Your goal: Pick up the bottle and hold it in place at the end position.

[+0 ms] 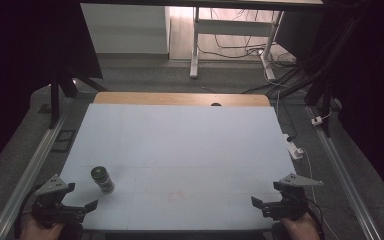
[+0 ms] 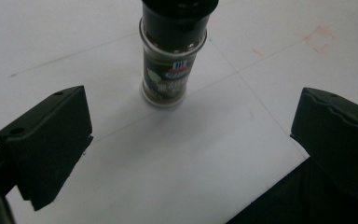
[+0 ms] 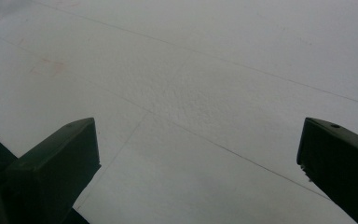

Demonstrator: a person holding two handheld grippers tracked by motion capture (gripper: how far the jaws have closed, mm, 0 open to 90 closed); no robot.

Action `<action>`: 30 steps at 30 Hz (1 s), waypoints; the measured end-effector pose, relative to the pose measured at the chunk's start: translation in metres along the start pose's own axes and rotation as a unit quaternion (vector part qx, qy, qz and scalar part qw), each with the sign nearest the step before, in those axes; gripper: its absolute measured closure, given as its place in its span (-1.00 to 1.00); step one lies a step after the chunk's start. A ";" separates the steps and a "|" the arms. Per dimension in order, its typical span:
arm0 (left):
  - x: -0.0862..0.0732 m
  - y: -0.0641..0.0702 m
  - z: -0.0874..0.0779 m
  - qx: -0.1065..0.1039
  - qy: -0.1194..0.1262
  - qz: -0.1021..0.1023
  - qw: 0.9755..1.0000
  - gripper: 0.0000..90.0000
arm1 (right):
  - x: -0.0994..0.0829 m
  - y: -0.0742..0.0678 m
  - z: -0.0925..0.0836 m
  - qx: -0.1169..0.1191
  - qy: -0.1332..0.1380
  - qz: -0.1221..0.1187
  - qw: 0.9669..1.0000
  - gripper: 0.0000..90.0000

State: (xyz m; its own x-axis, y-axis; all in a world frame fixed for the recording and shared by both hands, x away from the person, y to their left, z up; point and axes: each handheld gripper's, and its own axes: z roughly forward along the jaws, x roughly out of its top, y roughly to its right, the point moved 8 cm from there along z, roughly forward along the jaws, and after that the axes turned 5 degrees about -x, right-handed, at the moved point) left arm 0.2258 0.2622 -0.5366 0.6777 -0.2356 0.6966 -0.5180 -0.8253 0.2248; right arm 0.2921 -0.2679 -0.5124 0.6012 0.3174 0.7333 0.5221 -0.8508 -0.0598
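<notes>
At the near edge of the table, the left gripper [image 1: 82, 196], a black two-jaw claw topped by a grey three-cornered plate, is held in a hand at the near left corner; its jaws stand spread wide with nothing between them and touch nothing. The matching right gripper [image 1: 265, 195] sits at the near right corner, its jaws likewise spread wide and empty over bare surface. Just beyond the left gripper, apart from its jaws, stands one small glass spice jar with a black cap and a green label [image 1: 102, 180], upright on the pale white sheet [image 1: 180, 145] that covers the table. Count: two grippers, one jar. Farther off, a strip of light wooden tabletop [image 1: 180, 98] shows past the sheet's far edge, and beyond it a white desk frame [image 1: 195, 45] with loose black cables on the floor.
</notes>
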 end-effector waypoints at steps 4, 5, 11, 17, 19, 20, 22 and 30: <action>0.004 0.000 0.001 -0.016 0.009 0.004 1.000 -1.00 | 0.000 0.000 0.000 0.001 -0.001 -0.001 1.000 -1.00; 0.005 0.000 0.002 -0.017 0.013 0.005 1.000 -1.00 | 0.000 0.000 0.000 0.002 -0.001 -0.002 1.000 -1.00; 0.012 -0.005 0.004 -0.021 0.038 0.017 0.999 -0.99 | 0.000 -0.002 0.001 0.004 -0.005 -0.006 1.000 -1.00; 0.016 -0.012 0.011 -0.015 0.030 0.011 0.999 -0.97 | -0.001 -0.003 0.002 0.005 -0.008 -0.013 1.000 -1.00; 0.018 -0.014 0.015 -0.006 0.025 0.007 1.000 -1.00 | -0.001 -0.003 0.002 0.004 -0.009 -0.014 1.000 -1.00; 0.020 -0.015 0.017 -0.001 0.027 0.007 1.000 -1.00 | -0.001 -0.003 0.002 0.005 -0.010 -0.014 1.000 -1.00; 0.022 -0.017 0.020 0.009 0.026 0.006 1.000 -1.00 | -0.001 -0.003 0.002 0.005 -0.010 -0.015 1.000 -1.00; 0.027 -0.023 0.037 0.020 -0.006 0.019 1.000 -1.00 | -0.001 -0.004 0.003 0.006 -0.013 -0.020 1.000 -1.00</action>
State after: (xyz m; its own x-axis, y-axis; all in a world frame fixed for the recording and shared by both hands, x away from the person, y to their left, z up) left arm 0.2753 0.2557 -0.5481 0.6641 -0.2742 0.6955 -0.5226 -0.8355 0.1696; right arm 0.2906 -0.2636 -0.5150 0.5949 0.3628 0.7173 0.5532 -0.8322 -0.0378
